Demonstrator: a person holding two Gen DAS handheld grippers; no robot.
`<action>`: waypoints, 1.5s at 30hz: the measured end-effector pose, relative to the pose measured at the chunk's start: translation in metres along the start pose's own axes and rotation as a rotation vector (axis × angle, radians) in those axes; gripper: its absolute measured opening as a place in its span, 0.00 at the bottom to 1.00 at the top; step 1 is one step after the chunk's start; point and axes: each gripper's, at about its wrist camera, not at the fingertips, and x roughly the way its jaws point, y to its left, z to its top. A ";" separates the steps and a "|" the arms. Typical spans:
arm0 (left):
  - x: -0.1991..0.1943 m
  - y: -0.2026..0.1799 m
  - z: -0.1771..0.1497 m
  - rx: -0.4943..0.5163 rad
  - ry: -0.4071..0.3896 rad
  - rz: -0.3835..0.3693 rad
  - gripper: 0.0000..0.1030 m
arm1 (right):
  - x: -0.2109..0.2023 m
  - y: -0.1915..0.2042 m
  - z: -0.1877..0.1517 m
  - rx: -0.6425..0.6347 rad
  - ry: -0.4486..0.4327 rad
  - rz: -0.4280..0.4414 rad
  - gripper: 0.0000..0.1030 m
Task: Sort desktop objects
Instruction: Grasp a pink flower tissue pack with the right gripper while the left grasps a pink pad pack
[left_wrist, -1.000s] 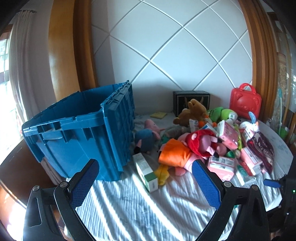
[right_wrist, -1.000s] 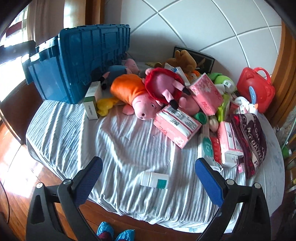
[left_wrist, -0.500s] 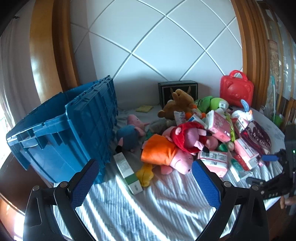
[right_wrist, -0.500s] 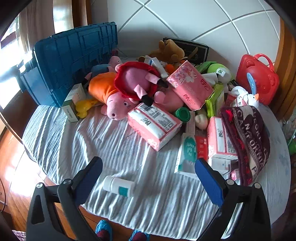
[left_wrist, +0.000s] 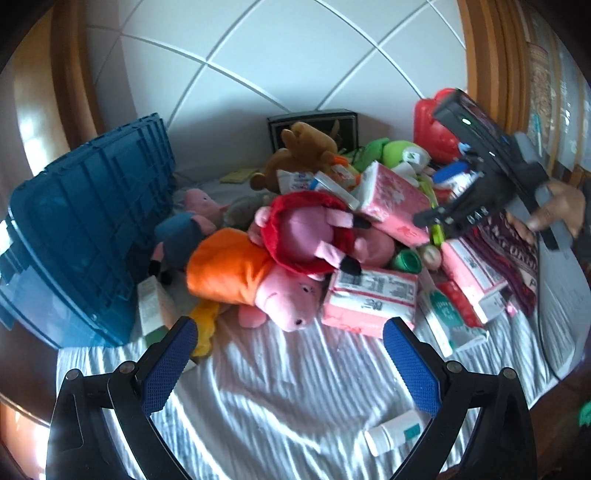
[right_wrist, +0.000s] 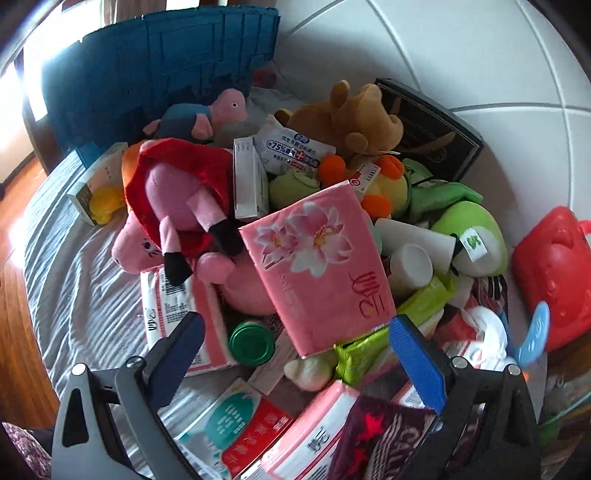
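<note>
Right wrist view: the right gripper is spread wide and holds nothing, hanging low over the heap, with the pink tissue pack lying between and just beyond its fingers. The pack leans tilted on the pile, its lower corner resting on a green wipes packet, with a green-capped jar just beside it. It looks like the likeliest first pick.

Handling estimate: soft plastic-wrapped tissue, light, compressible, film somewhat slippery. A hold across the narrow width near the lower end seems best; squeezing should dent it but not harm it. Lifting it may disturb the white cup just beside its upper edge.

Left wrist view: the left gripper is likewise wide open and empty, hovering above bare striped cloth near the front edge of the table. A small white bottle lies alone on its side near that edge. The orange-dressed pig plush lies ahead, with the red-dressed pig plush on top of it; both soft, light, easy to pinch by body or limb.

The blue crate stands at the left edge of the table, presumably a destination. A second tissue pack lies flat beside the pig's head. No sorting is evident yet.
</note>
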 end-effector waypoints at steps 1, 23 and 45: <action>0.006 -0.005 -0.001 0.025 0.016 -0.010 0.99 | 0.008 -0.001 0.004 -0.032 0.011 -0.010 0.98; 0.104 -0.110 0.002 0.952 0.043 -0.453 0.99 | 0.064 -0.015 0.018 -0.085 0.059 -0.008 0.95; 0.193 -0.143 0.007 1.287 0.253 -0.612 0.95 | 0.058 -0.022 0.014 0.043 0.040 -0.064 0.94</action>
